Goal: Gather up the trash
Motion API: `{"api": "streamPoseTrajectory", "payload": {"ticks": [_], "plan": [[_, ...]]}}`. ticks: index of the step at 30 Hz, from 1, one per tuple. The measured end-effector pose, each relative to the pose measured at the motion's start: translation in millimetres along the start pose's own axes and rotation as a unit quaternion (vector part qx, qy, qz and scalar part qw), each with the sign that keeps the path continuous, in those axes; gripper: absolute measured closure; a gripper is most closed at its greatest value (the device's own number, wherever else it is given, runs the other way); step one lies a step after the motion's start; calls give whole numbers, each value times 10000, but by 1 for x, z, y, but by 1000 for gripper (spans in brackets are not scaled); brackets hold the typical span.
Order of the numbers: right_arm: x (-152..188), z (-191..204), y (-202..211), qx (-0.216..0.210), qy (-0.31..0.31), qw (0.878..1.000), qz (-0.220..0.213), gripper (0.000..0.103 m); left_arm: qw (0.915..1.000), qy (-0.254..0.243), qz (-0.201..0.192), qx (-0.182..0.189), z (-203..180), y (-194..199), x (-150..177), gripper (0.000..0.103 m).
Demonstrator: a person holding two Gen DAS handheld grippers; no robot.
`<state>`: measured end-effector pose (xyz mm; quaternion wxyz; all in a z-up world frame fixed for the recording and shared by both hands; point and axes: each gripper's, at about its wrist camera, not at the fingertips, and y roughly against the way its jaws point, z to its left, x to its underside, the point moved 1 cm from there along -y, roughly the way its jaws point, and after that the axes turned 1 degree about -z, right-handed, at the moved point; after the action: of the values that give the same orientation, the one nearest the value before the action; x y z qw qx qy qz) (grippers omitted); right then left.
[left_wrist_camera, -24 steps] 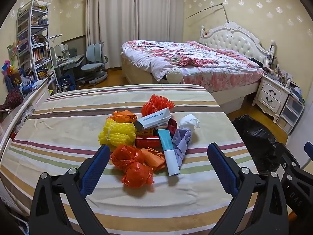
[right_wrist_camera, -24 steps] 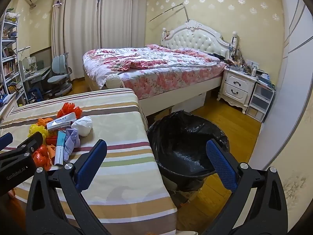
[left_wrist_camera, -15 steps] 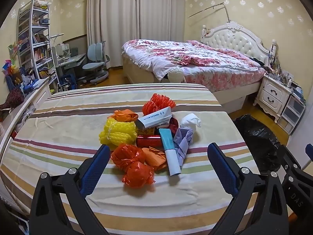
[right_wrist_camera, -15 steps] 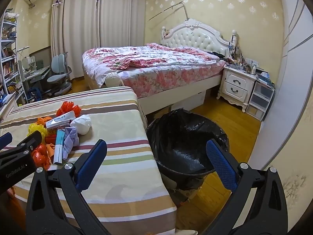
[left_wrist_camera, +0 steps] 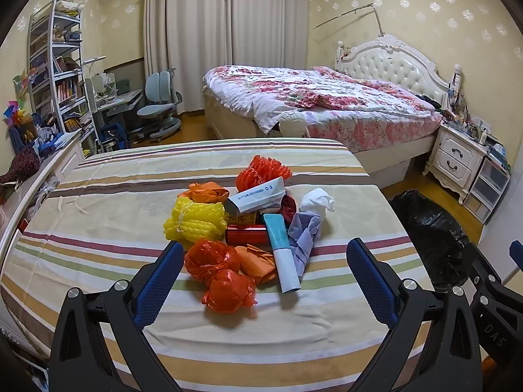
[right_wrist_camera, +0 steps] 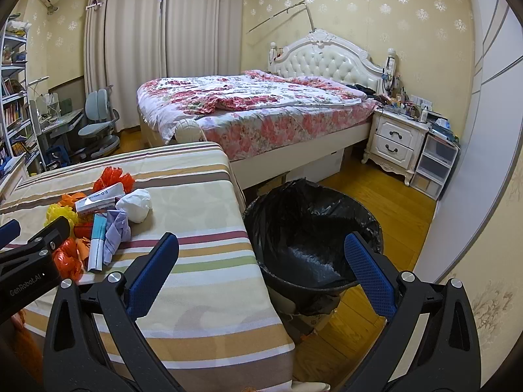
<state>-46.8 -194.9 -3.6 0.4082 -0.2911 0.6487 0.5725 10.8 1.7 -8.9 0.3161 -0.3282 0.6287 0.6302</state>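
Observation:
A pile of trash lies on the striped table (left_wrist_camera: 98,235): red plastic bags (left_wrist_camera: 222,277), yellow foam net (left_wrist_camera: 193,220), orange wrappers (left_wrist_camera: 206,192), a white box (left_wrist_camera: 256,196), a teal and white tube (left_wrist_camera: 282,254), lilac paper (left_wrist_camera: 304,233) and a white wad (left_wrist_camera: 317,199). My left gripper (left_wrist_camera: 261,261) is open and empty, just in front of the red bags. My right gripper (right_wrist_camera: 261,254) is open and empty, over the table's right edge beside the black-lined bin (right_wrist_camera: 310,235). The pile also shows in the right wrist view (right_wrist_camera: 104,225).
The bin (left_wrist_camera: 431,238) stands on the wood floor right of the table. A bed (left_wrist_camera: 320,111) lies behind, with a nightstand (right_wrist_camera: 395,143) and plastic drawers (right_wrist_camera: 434,166) at right. A bookshelf (left_wrist_camera: 55,75), desk and chair (left_wrist_camera: 157,104) stand at far left.
Both views have shifted slightly; the left gripper has edged a little closer to the pile. Both grippers stay open and empty.

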Motion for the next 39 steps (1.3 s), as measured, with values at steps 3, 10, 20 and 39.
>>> {"api": "streamPoseTrajectory", "payload": {"ticks": [3, 10, 20, 39], "plan": [[-1, 0, 0, -6, -2, 10000, 5, 4, 10000, 6, -1, 0, 0, 0, 0, 6], [-1, 0, -1, -13, -1, 10000, 23, 4, 10000, -3, 3, -9, -1, 0, 0, 6], [-1, 0, -1, -12, -11, 10000, 35, 4, 10000, -6, 9, -18, -2, 1, 0, 6], [1, -2, -3, -15, -21, 10000, 62, 4, 10000, -43, 40, 0, -10, -5, 6, 6]]}}
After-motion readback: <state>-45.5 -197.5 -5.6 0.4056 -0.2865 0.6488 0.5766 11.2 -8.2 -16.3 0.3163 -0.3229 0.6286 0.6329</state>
